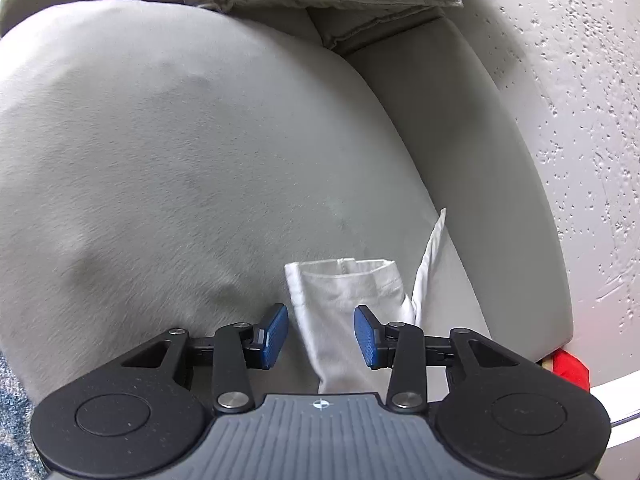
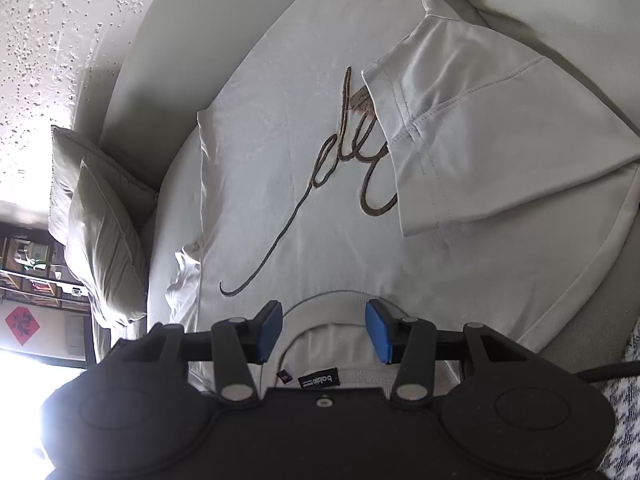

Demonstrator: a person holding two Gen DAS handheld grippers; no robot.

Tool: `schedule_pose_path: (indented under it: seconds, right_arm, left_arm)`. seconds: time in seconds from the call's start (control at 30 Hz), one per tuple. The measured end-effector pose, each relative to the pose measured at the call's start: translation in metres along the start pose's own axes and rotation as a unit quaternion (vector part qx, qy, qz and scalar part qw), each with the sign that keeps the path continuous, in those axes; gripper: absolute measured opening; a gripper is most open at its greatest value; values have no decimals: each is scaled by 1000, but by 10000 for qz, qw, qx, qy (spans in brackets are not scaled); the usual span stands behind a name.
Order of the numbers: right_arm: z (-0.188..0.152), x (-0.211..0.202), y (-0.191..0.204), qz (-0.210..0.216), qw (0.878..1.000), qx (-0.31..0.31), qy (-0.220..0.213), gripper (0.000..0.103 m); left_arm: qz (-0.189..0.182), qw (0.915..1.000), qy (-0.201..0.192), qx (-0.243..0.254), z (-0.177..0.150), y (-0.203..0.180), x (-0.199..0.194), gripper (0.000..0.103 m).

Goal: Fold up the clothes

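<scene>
Large pale grey upholstered sofa [image 1: 168, 152] carries everything; textured white wall [image 1: 580, 100] behind its backrest. White short-sleeved T-shirt with dark brown cursive script across the chest [image 2: 320, 184] lies flat, front up, on the seat cushion; one sleeve [image 2: 492, 128] is folded in over the chest and covers part of the script. Ribbed collar with black neck label [image 2: 318, 381] sits at the near seat edge. Grey-beige square cushions [image 2: 104, 240] lean in the sofa corner, beyond the shirt's hem. In the left wrist view a white sleeve end [image 1: 344, 300] lies near the backrest. Right gripper [image 2: 323, 330] hangs just over the collar, blue-padded fingers [image 2: 378, 330] spread, nothing pinched. Left gripper [image 1: 321, 336] is over the sleeve end, fingers [image 1: 276, 334] spread either side of the cloth, not pressing it. Small red object [image 1: 570, 368] past the sofa's edge.
</scene>
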State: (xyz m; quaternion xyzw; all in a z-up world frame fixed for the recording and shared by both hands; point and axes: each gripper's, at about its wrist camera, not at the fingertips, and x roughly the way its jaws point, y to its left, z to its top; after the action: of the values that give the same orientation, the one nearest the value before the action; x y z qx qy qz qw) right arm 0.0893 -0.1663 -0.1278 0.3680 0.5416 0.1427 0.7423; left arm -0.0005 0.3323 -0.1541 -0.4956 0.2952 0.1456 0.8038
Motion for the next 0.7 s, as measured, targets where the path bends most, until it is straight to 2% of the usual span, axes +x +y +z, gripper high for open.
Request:
schedule_pose_path:
  seconds: [0.1, 0.17, 0.2, 0.27, 0.33, 0.43, 0.5, 0.57, 0.7]
  right_arm:
    - [0, 1, 1, -7, 10000, -3, -13, 45]
    - [0, 0, 2, -15, 10000, 7, -42, 45]
    - [0, -1, 4, -23, 10000, 7, -62, 45]
    - [-1, -5, 9, -76, 9998, -97, -151, 46]
    - [-4, -12, 14, -155, 9990, -304, -279, 46]
    - [-4, -25, 15, -193, 9976, -477, -457, 46]
    - [-4, -30, 11, -223, 9972, -479, -527, 46]
    - [-3, -36, 4, -315, 9965, -462, -616, 46]
    - [-3, -41, -7, -473, 9952, -375, -766, 46]
  left_arm:
    - [79, 9998, 37, 176, 3, -5, 7, 40]
    - [248, 9993, 102, 267, 6, -7, 11, 25]
    - [353, 9988, 150, 289, 7, -7, 13, 5]
    - [460, 9981, 155, 387, 8, -11, 11, 6]
    - [516, 9972, 95, 542, 7, -18, 5, 2]
    - [643, 9914, -164, 1124, -3, -45, -8, 2]
    - [662, 9834, -368, 1650, -13, -70, -17, 2]
    - [673, 9703, -572, 2250, -28, -98, -26, 2]
    - [558, 9310, -869, 3501, -76, -156, -40, 2]
